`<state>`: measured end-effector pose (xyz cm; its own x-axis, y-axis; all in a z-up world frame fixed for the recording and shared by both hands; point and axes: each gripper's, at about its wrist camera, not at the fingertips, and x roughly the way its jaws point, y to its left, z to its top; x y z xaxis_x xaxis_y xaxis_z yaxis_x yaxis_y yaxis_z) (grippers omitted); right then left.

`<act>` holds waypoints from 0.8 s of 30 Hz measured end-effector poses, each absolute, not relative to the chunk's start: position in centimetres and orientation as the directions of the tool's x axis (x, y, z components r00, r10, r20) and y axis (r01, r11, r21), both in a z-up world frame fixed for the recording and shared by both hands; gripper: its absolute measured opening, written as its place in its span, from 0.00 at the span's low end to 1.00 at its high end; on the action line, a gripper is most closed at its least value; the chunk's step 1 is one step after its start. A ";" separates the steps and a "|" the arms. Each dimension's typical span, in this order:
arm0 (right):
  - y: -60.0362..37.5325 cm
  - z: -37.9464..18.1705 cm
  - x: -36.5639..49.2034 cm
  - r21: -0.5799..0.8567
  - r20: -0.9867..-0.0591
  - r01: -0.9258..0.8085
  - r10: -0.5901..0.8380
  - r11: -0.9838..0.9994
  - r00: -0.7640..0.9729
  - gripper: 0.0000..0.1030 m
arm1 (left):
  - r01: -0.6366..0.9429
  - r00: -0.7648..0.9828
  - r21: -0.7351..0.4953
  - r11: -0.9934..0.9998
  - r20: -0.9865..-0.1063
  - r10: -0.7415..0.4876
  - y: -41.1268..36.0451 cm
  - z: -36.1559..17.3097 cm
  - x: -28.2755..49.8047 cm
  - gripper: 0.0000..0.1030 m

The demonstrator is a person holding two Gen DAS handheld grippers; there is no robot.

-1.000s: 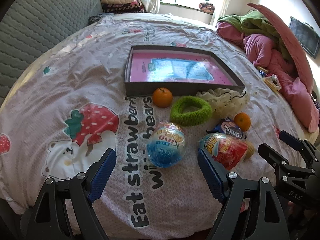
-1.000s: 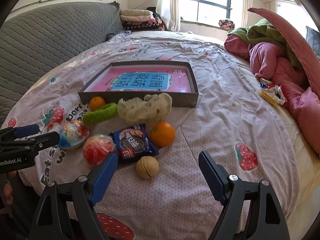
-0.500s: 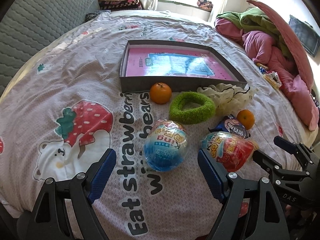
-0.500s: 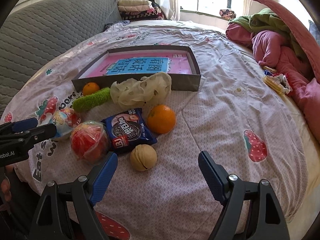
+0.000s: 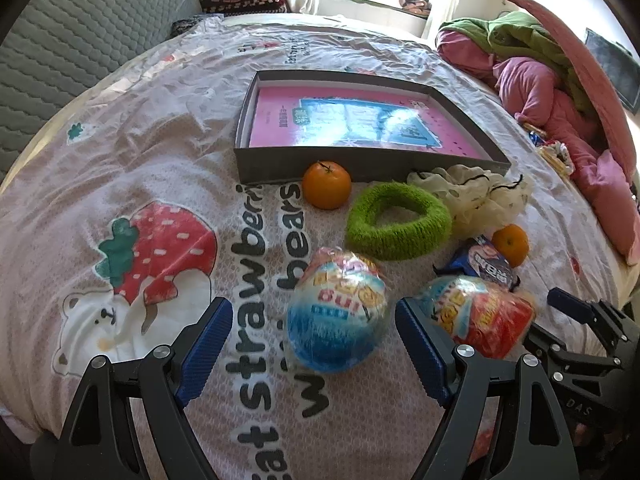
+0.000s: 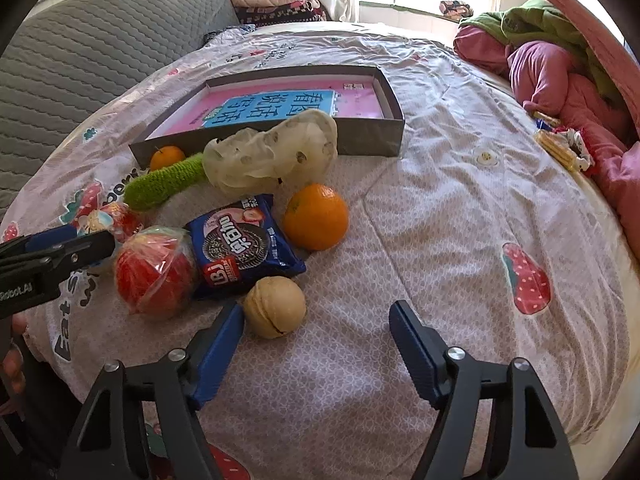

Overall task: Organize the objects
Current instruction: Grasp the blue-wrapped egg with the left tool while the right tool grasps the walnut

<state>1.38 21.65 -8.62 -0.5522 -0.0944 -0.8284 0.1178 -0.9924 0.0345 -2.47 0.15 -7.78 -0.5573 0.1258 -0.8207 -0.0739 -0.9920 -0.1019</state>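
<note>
Walnut (image 6: 275, 307) lies on the bed at eleven o'clock, just beside the left finger of the right gripper (image 6: 316, 354); its fingers, closing, touch nothing; left gripper (image 5: 314, 346) spread around the blue ball (image 5: 338, 312).

The bedsheet (image 5: 132, 152) bears large black letters at lower centre of the left wrist view, reading "Eat strawberri…" and "…bears"; part is hidden. In the right wrist view the blue snack packet (image 6: 240, 244) at centre left shows "LBJ" on a red patch. At far left there, the left claw (image 6: 60, 248) arm carries white lettering ending "…bot.AI". At lower right of the left wrist view, the right claw (image 5: 560, 320) body reads "DAS".
</note>
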 end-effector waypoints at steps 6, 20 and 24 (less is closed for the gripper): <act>21.1 -9.1 1.3 0.031 -0.835 0.152 -0.109 -0.988 -0.539 0.56 | -0.079 -0.528 -0.118 -0.990 -0.837 0.142 0.3 -8.9 -3.1 0.82; 20.8 -9.1 1.2 0.050 -0.828 0.188 -0.146 -0.981 -0.541 0.35 | -0.122 -0.511 -0.201 -0.972 -0.827 0.235 0.5 -9.6 -3.4 0.51; 20.9 -9.0 1.2 0.057 -0.826 0.188 -0.152 -0.980 -0.542 0.33 | -0.133 -0.518 -0.196 -0.972 -0.822 0.237 0.7 -9.5 -3.3 0.51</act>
